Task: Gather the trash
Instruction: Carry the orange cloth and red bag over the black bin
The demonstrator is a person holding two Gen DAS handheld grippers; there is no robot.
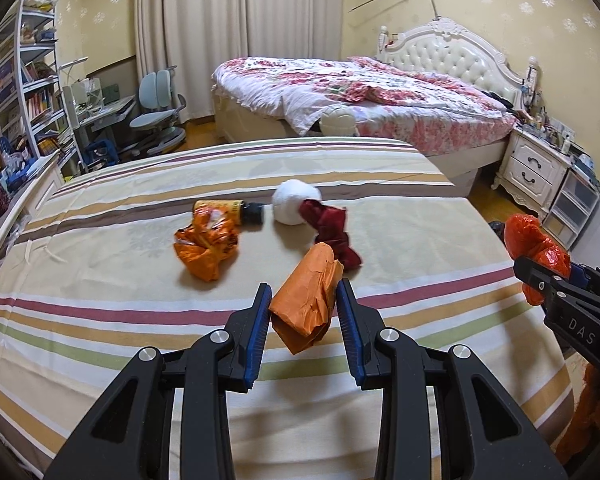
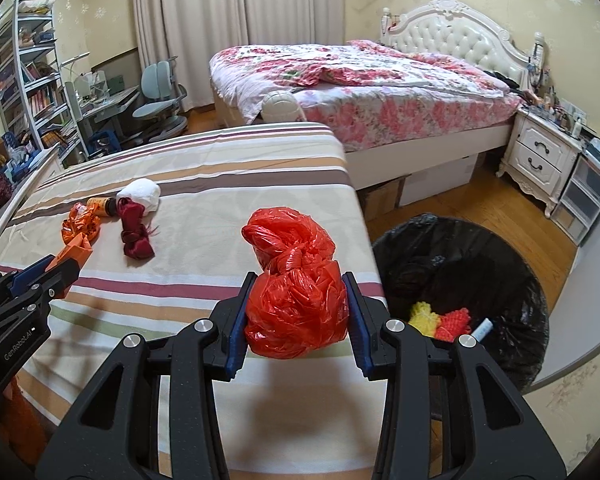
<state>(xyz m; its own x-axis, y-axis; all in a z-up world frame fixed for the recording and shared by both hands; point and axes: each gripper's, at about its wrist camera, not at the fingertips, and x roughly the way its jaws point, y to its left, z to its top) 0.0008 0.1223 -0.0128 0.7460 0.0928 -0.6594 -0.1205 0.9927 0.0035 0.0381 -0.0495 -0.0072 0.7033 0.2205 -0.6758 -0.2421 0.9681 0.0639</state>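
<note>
My left gripper (image 1: 304, 292) is shut on a folded orange paper wad (image 1: 306, 312), held above the striped bed cover (image 1: 140, 320). My right gripper (image 2: 300, 280) is shut on a knotted red plastic bag (image 2: 296, 304) near the bed's right edge. Further back on the cover lie a crumpled orange wrapper (image 1: 206, 246), a small dark-capped bottle (image 1: 244, 212), a white wad (image 1: 294, 202) and a dark red cloth (image 1: 332, 232). A bin with a black liner (image 2: 460, 264) stands on the floor just right of the bed, with yellow and red scraps (image 2: 440, 320) inside.
A second bed with a floral quilt (image 2: 360, 80) stands beyond. A white nightstand (image 2: 540, 156) and plastic drawers (image 2: 584, 196) are at the right wall. A desk chair (image 2: 160, 96) and bookshelf (image 2: 28, 80) are at the left. Wooden floor (image 2: 480, 196) surrounds the bin.
</note>
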